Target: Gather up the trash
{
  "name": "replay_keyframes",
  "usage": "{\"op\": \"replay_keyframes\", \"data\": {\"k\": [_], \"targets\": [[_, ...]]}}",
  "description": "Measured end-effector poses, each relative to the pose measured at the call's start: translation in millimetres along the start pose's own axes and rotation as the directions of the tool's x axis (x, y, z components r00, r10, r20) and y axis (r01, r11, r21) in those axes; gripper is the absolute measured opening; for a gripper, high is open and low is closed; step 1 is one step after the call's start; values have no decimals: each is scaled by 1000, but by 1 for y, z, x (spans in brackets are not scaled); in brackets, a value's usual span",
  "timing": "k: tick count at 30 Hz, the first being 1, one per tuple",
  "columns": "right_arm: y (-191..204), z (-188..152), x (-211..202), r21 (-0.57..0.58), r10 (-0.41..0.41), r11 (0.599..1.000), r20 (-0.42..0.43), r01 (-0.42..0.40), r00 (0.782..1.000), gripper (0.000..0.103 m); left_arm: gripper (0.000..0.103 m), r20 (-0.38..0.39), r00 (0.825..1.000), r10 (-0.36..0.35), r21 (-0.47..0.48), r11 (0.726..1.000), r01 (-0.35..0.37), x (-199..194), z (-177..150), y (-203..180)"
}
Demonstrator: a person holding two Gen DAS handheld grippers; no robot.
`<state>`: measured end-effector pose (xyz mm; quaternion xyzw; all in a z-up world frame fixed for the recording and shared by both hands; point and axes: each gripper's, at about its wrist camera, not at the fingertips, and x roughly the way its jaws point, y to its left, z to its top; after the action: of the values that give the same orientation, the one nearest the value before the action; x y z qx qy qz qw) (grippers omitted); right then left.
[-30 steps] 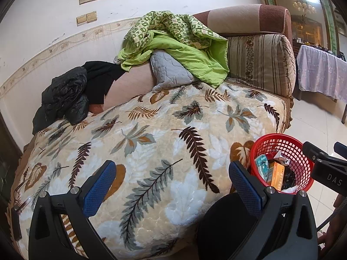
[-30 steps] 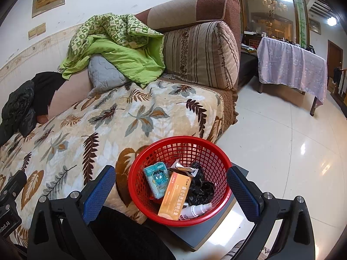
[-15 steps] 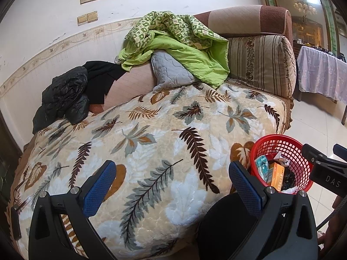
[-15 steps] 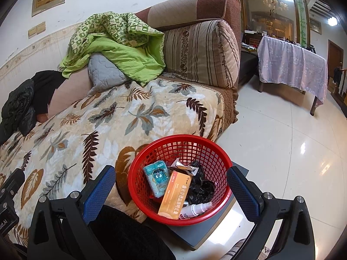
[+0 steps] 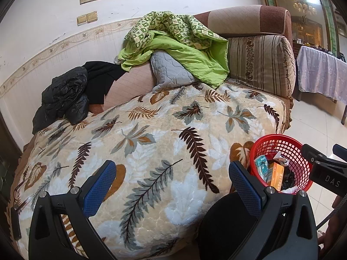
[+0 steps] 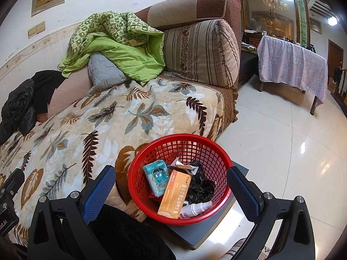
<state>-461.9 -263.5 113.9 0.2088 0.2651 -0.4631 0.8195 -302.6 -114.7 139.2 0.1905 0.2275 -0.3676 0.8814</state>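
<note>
A red mesh basket (image 6: 219, 158) stands on a grey board beside the sofa; it also shows in the left wrist view (image 5: 279, 143). In it lie a teal tissue pack (image 6: 157, 176), an orange box (image 6: 174, 195), a foil wrapper (image 6: 184, 166), a black bag (image 6: 200, 186) and a small white spray bottle (image 6: 196, 208). My right gripper (image 6: 171, 187) is open and empty, held above the basket's near side. My left gripper (image 5: 172, 185) is open and empty over the leaf-patterned blanket (image 5: 151, 143). No loose trash shows on the blanket.
On the sofa lie a green quilt (image 5: 173, 43), a grey cushion (image 5: 169, 73), a black jacket (image 5: 63, 97) and a striped bolster (image 5: 260, 65). A table with a lilac cloth (image 6: 292, 62) stands on the glossy tiled floor (image 6: 282, 140) at right.
Both grippers have drifted back slightly; the basket looks a little smaller and lower-right in the left view. Both stay open.
</note>
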Motion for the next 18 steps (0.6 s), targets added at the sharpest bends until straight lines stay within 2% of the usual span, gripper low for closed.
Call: {"op": "replay_keyframes", "data": {"k": [18], "targets": [[0,1,1,1,0,1000,-2,0,1000,103,103,0,1000,2,-3,1000,-2,0,0,0]]}}
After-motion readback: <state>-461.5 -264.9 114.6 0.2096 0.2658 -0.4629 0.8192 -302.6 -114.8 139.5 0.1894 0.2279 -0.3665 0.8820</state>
